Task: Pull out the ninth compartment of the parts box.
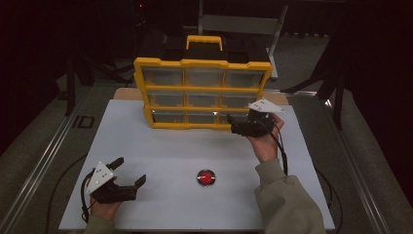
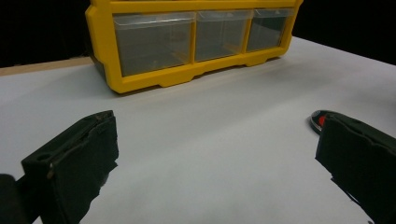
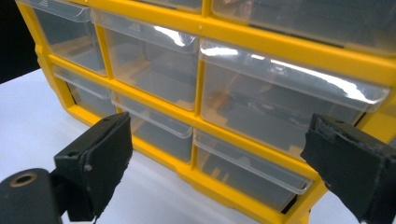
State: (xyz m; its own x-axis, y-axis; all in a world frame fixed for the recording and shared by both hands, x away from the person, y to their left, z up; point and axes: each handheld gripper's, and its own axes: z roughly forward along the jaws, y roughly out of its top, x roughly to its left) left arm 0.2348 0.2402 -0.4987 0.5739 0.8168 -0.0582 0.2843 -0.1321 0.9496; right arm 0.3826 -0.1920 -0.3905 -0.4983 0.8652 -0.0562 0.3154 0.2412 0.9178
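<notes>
Right gripper view: right gripper [image 3: 215,163] jaws released before clear-drawered yellow plastic organizer [image 3: 201,121]; left gripper [image 2: 210,168] jaws released.

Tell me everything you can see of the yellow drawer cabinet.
The yellow drawer cabinet looks like plastic, with a black top and a yellow carry handle. It holds nine clear drawers in three rows of three, all apparently shut. It stands upright at the far edge of the white table. The right gripper, open, is close before its bottom right drawer.
</notes>
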